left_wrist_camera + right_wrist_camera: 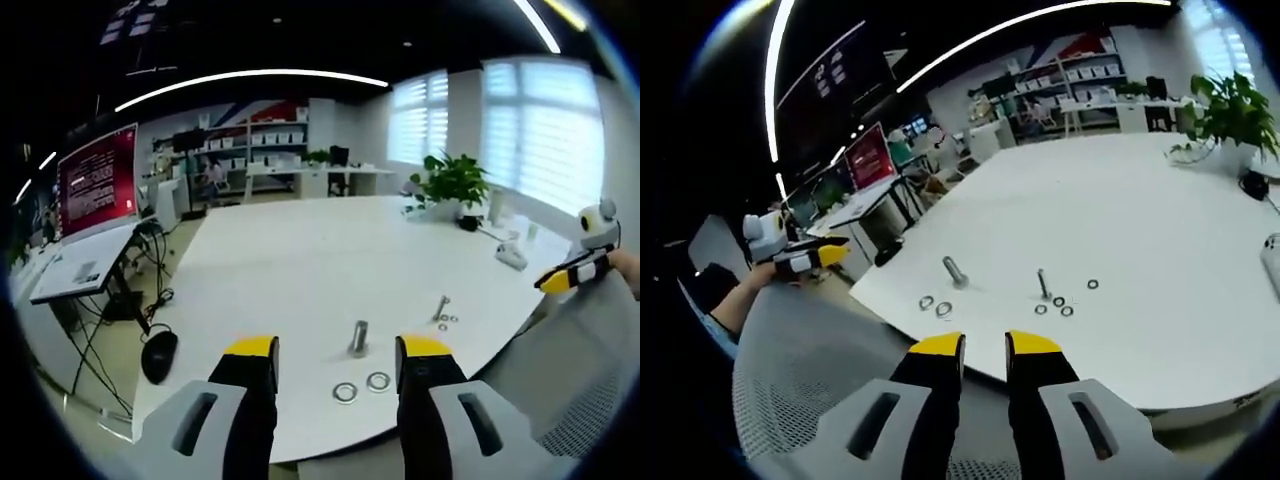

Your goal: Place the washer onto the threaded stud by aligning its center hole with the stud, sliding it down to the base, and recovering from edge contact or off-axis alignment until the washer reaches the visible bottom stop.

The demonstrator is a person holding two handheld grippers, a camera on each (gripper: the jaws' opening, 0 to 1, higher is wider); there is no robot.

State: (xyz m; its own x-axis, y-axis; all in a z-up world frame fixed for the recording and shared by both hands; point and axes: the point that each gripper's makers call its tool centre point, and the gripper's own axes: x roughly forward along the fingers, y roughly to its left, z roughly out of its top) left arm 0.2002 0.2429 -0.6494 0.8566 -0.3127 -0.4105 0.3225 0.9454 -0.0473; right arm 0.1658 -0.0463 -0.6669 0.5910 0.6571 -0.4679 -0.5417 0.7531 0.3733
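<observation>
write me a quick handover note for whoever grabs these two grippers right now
Left gripper: open, empty, held above the near table edge.
Right gripper: nearly closed, empty, short of the white table.
Larger stud stands with two washers lying loose before it. Thinner stud stands further right with small washers around its base.
Done: nothing; no washer picked up.
Left: grasp a washer, align it, slide it down to the base.

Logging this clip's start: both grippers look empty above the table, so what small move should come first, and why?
Probably lower the open left gripper onto the nearer washer. It lies flat on the white table beside a second washer, just short of the upright threaded stud, and neither gripper holds anything.
</observation>
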